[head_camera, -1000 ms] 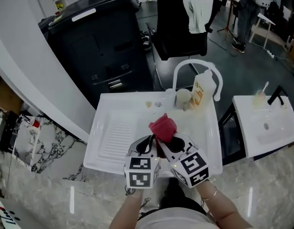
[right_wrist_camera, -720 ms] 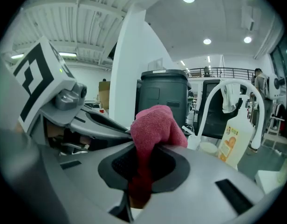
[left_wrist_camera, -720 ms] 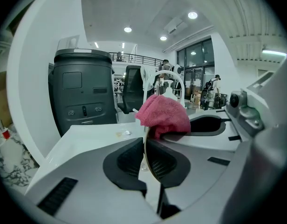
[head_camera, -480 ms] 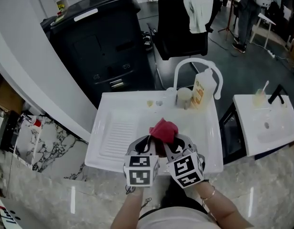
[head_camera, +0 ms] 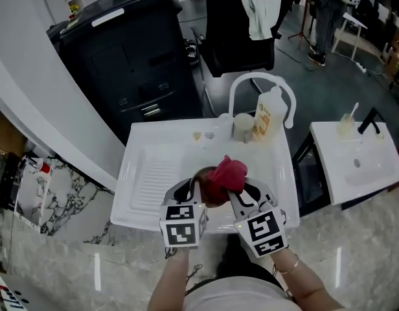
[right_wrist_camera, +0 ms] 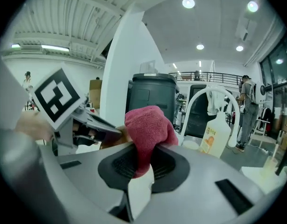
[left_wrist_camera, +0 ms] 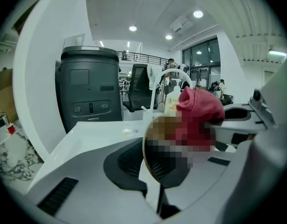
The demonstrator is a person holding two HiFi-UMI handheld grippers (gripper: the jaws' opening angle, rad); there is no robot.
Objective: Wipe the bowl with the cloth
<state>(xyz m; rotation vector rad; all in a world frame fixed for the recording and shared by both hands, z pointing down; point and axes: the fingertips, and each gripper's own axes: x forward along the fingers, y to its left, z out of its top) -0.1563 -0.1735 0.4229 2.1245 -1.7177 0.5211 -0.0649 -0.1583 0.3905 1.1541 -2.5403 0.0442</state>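
Note:
My left gripper is shut on the rim of a brownish bowl, held on edge over the sink basin. In the left gripper view the bowl stands between the closed jaws, partly under a mosaic patch. My right gripper is shut on a red cloth that bunches up above its jaws. The cloth lies against the bowl's inner side. The right gripper view has the cloth pinched in the jaws, with the bowl and the left gripper just to its left.
A white sink unit with a ribbed drainboard lies below the grippers. At its back stand an arched white tap, a soap bottle and a cup. Behind are a black bin and a black chair. A second small basin is at the right.
The right gripper has shifted a little to the right and rolled, carrying the red cloth across the bowl. The left gripper and the bowl have stayed almost still.

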